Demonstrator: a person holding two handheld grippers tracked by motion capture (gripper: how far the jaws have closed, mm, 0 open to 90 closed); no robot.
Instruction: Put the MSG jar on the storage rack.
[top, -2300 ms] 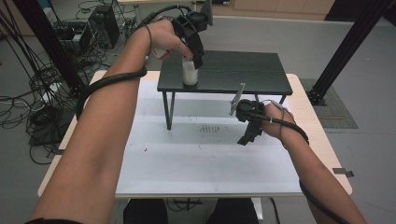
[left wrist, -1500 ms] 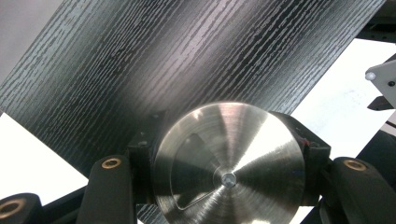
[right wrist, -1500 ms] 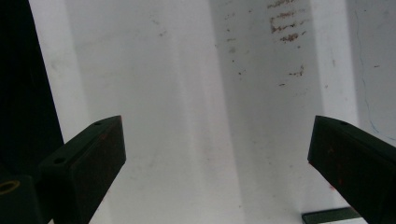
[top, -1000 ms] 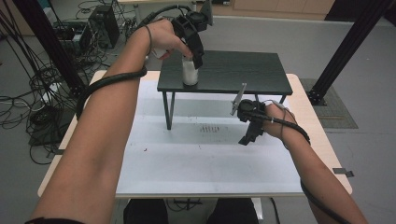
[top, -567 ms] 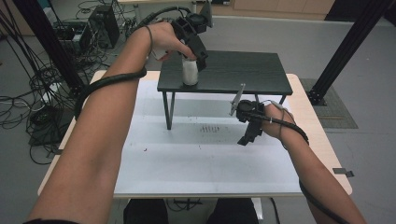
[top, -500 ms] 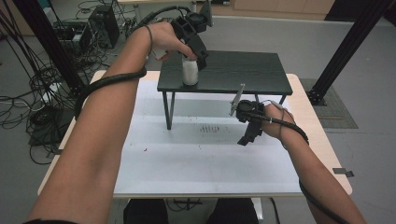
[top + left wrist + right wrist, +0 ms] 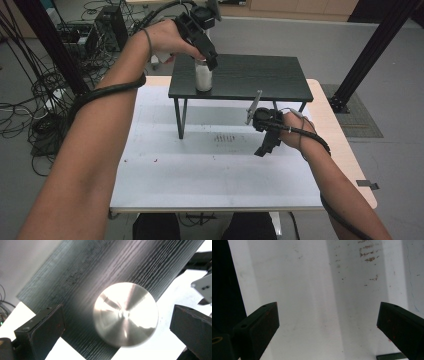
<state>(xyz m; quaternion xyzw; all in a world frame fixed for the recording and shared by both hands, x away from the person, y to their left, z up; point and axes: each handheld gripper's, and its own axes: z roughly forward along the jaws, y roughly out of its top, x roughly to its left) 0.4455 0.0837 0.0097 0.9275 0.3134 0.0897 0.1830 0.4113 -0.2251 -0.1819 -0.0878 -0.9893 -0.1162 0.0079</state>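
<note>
A small white jar (image 7: 203,76) with a shiny metal lid (image 7: 126,314) stands upright near the front left corner of the black raised table (image 7: 250,75). My left gripper (image 7: 210,58) hovers just above it, pointing down. Its jaws have just been opening and now stand wide on either side of the lid without touching it. In the left gripper view, the left gripper (image 7: 117,315) looks straight down on the lid. My right gripper (image 7: 263,149) hangs open over the white tabletop (image 7: 200,170), in front of the black table's right side. Nothing sits between the right gripper (image 7: 328,310) jaws.
The black table stands on thin legs (image 7: 178,117) at the back of the white tabletop. A patch of small dark marks (image 7: 225,138) lies on the white surface. Cables and equipment (image 7: 45,75) crowd the floor at left. A black frame post (image 7: 370,50) rises at right.
The left gripper has let go of the jar, with its jaws spread wide, and has drawn slightly up and to the right. The jar stays standing on the black table. The right gripper has not moved.
</note>
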